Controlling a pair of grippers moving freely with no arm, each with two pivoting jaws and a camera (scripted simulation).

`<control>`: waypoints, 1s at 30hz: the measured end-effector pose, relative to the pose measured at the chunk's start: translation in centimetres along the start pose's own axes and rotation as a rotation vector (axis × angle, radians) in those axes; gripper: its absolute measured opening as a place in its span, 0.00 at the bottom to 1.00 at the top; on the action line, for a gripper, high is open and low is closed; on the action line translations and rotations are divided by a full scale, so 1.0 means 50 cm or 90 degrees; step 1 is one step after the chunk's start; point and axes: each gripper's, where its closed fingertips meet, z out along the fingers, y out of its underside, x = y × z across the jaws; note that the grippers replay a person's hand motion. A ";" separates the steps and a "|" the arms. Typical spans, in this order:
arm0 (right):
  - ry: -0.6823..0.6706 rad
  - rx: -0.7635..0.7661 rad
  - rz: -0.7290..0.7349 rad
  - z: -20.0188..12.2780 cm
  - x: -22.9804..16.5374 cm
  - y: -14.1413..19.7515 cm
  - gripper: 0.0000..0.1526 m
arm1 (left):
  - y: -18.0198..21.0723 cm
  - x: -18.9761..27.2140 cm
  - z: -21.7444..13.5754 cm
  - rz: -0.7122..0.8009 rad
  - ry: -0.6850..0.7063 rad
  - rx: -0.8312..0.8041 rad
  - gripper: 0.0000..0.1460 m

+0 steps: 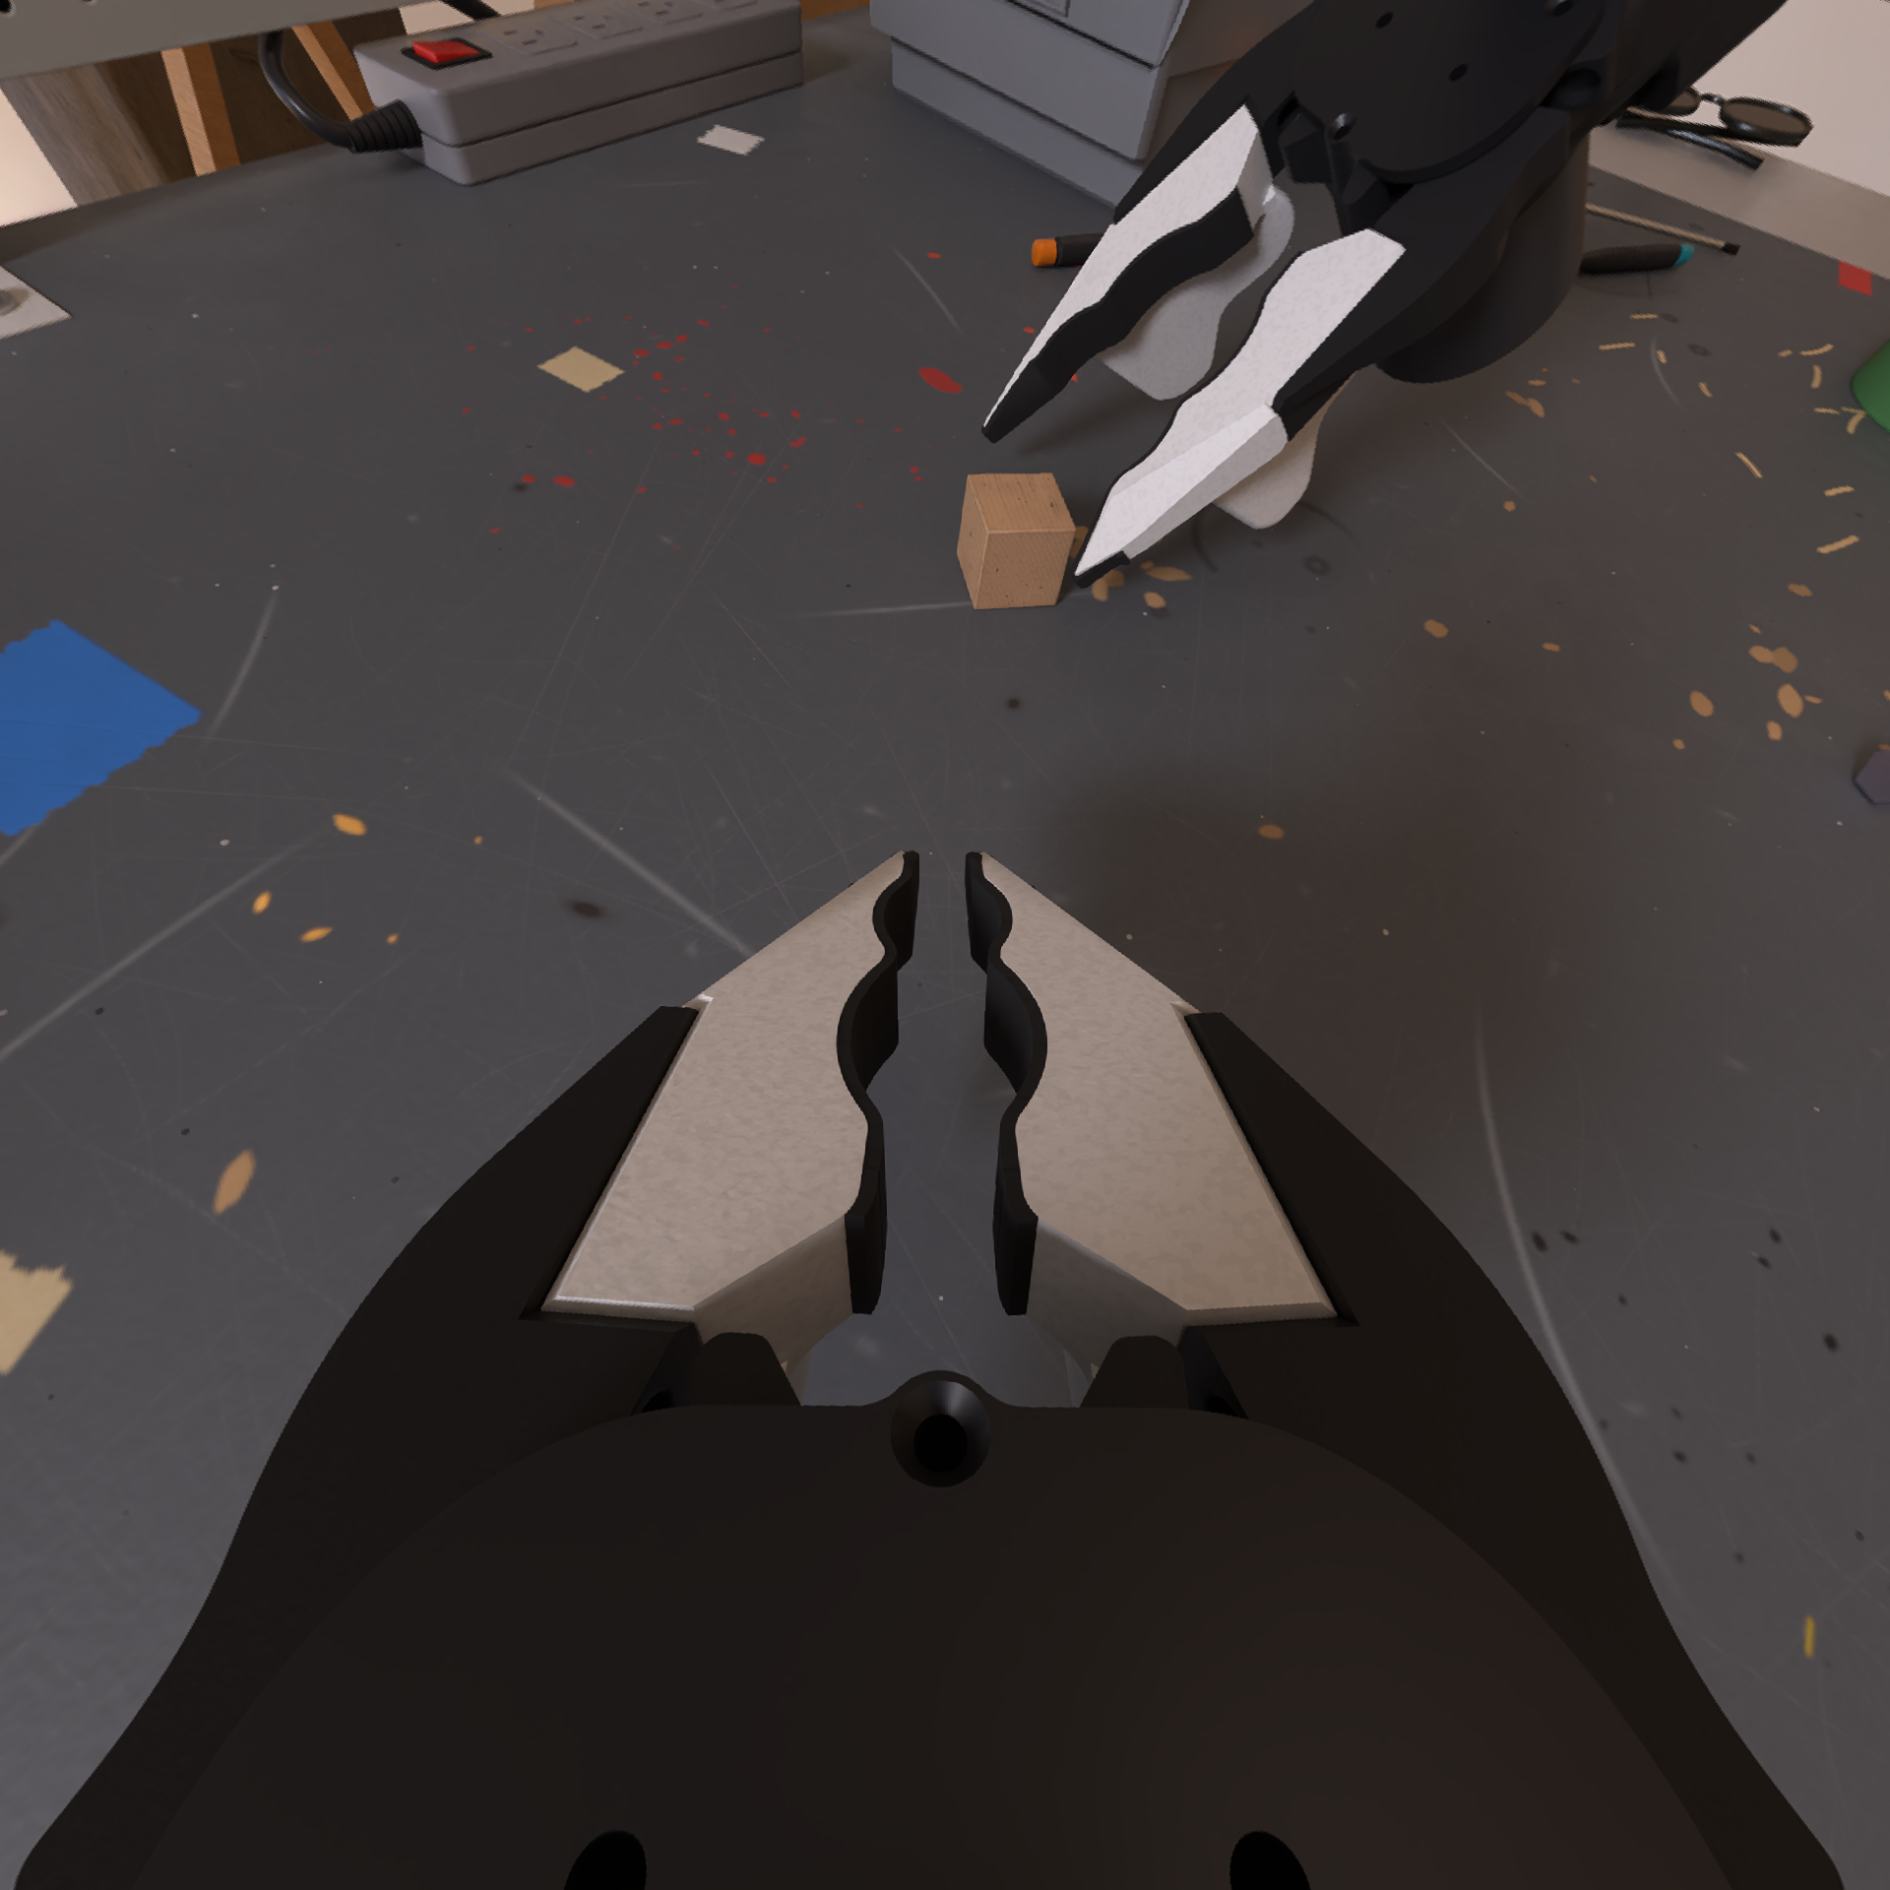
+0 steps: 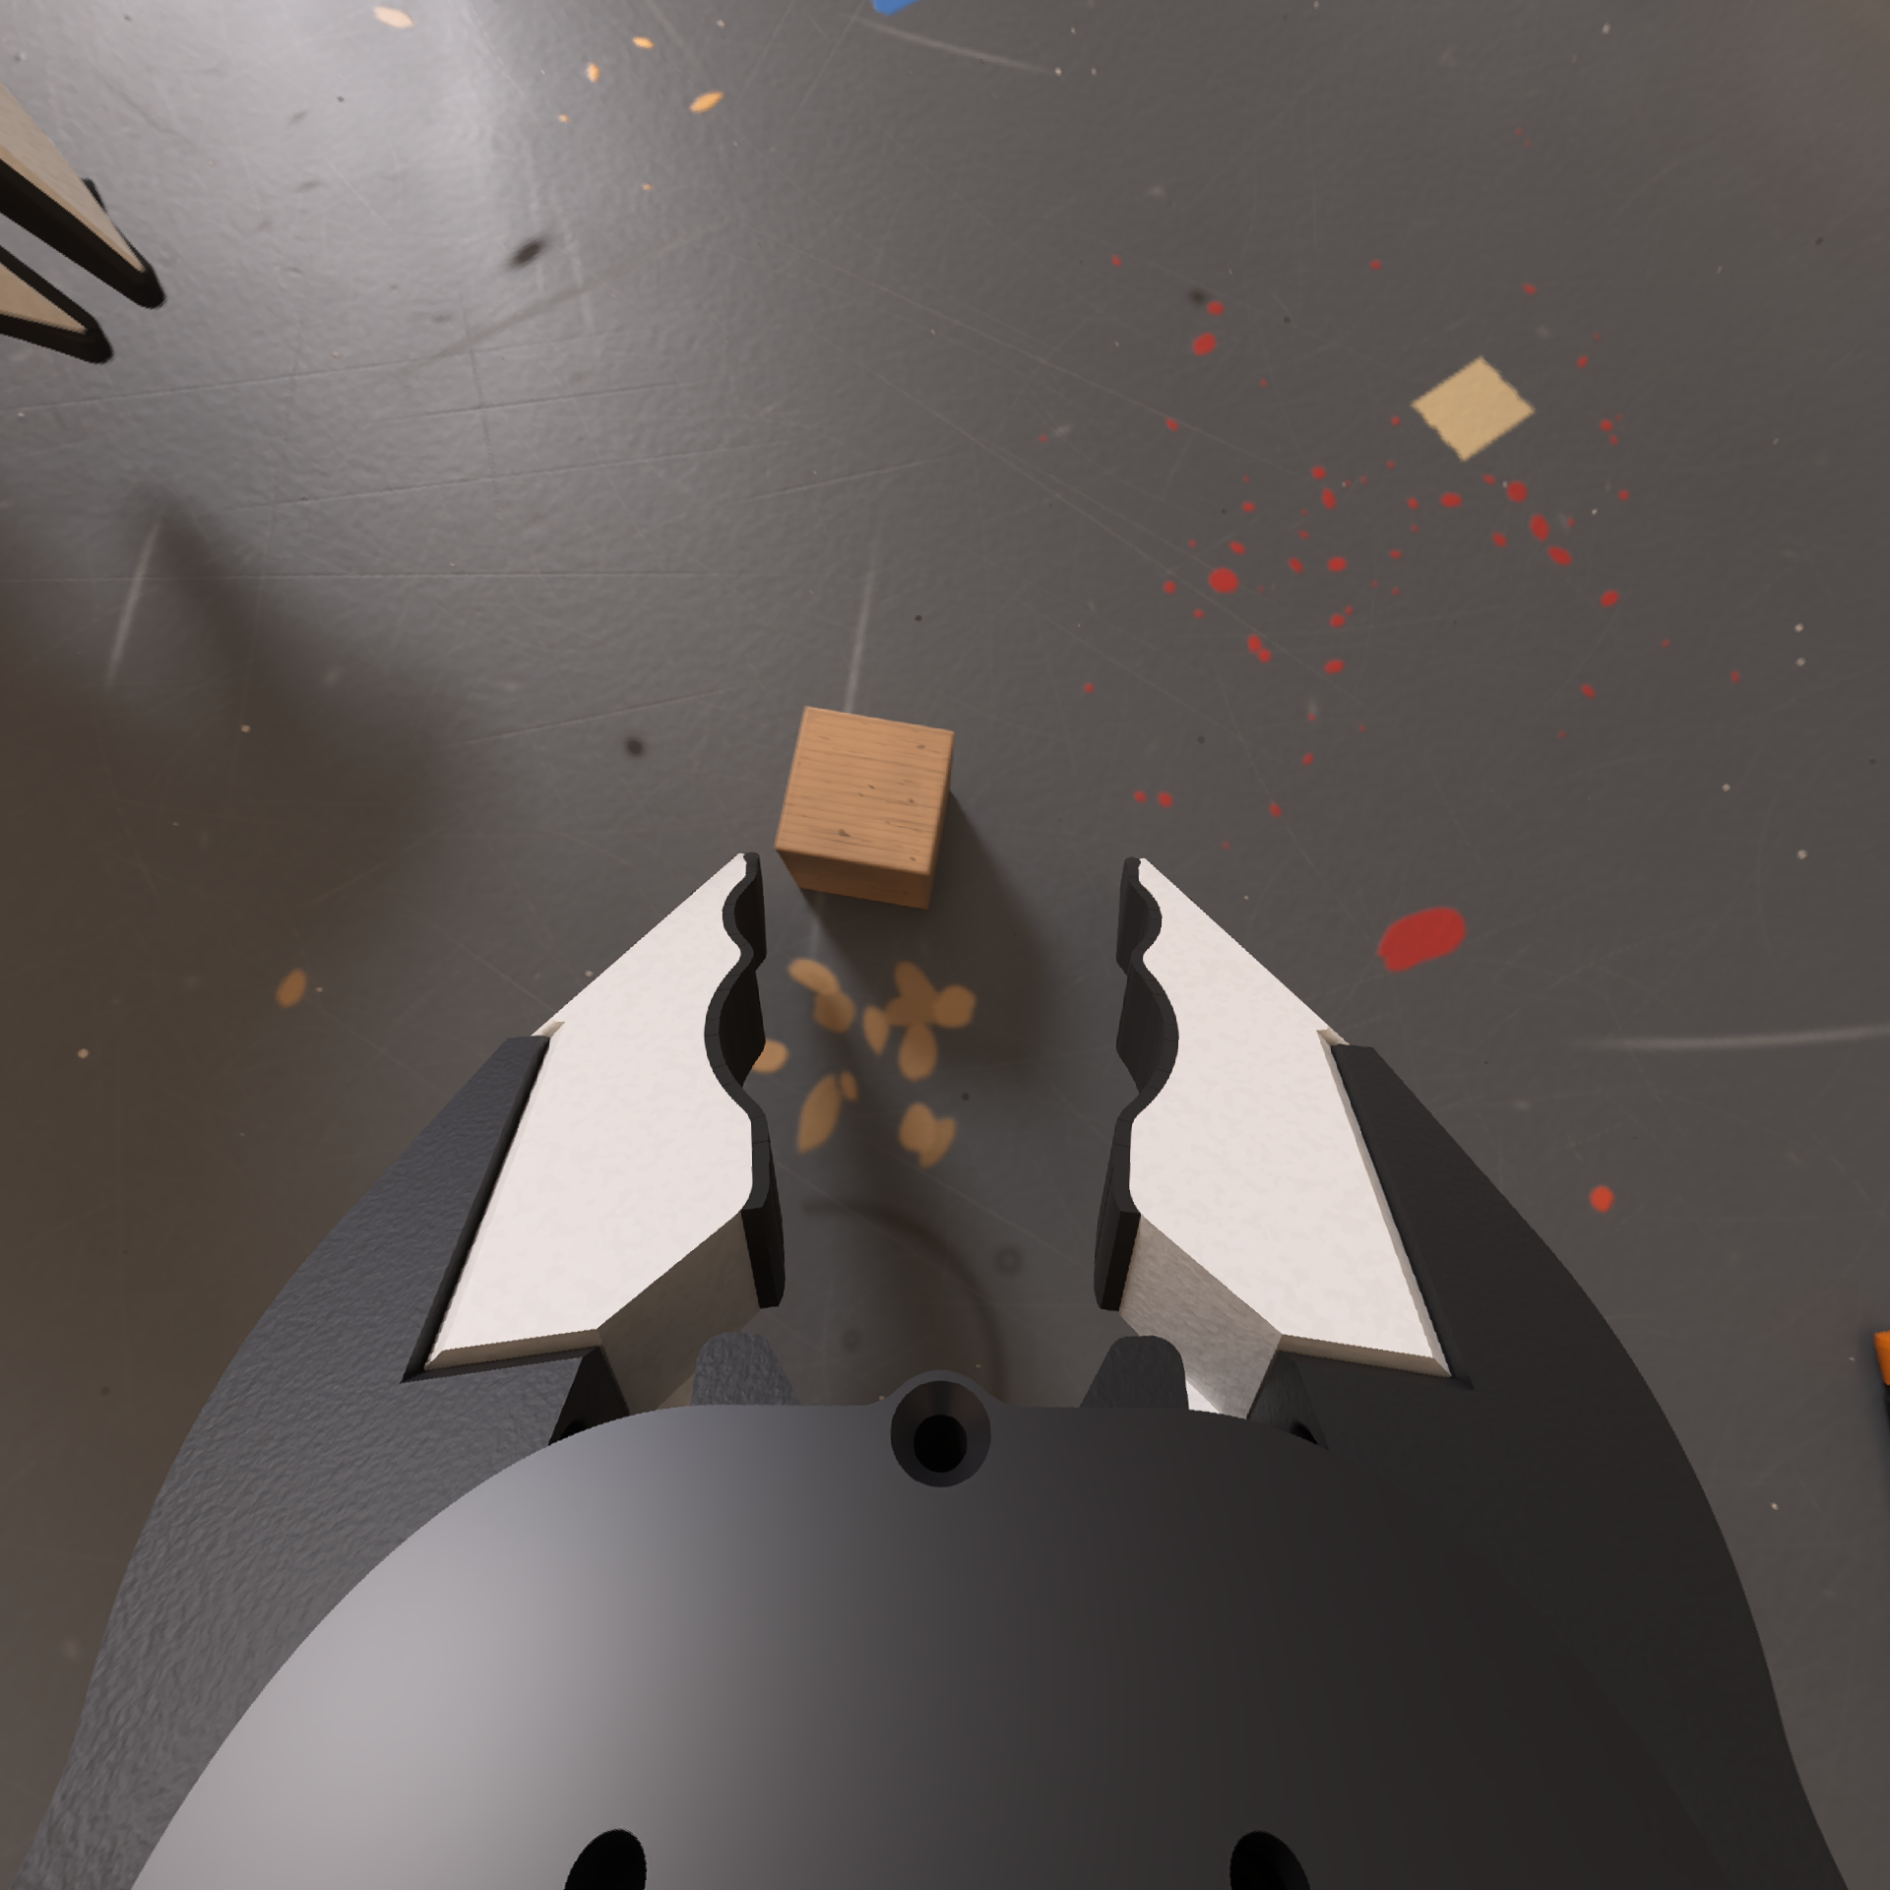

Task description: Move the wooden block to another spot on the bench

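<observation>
A small wooden block (image 2: pixel 867 808) stands on the dark grey bench (image 2: pixel 511 511), just beyond my right gripper's fingertips and nearer its left finger. My right gripper (image 2: pixel 941 864) is open and empty, angled down at the bench. In the left wrist view the block (image 1: pixel 1007 542) sits ahead of me, and the right gripper (image 1: pixel 1041 501) hangs over it with one fingertip close beside the block's right side. My left gripper (image 1: pixel 941 859) is farther back, its jaws almost together with nothing between them. Its fingertips (image 2: pixel 72 256) show at the top left of the right wrist view.
A grey power strip (image 1: pixel 573 72) and a grey box (image 1: pixel 1033 82) stand at the back. A dark cylinder (image 1: pixel 1483 286), an orange-tipped marker (image 1: pixel 1064 249) and glasses (image 1: pixel 1739 123) lie at the back right. A blue tape patch (image 1: pixel 72 716) is on the left. Wood shavings (image 2: pixel 890 1033) lie by the block.
</observation>
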 end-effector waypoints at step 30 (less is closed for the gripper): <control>-0.054 0.031 0.008 0.018 -0.056 -0.011 0.62 | 0.002 0.003 0.002 0.013 -0.003 -0.007 0.06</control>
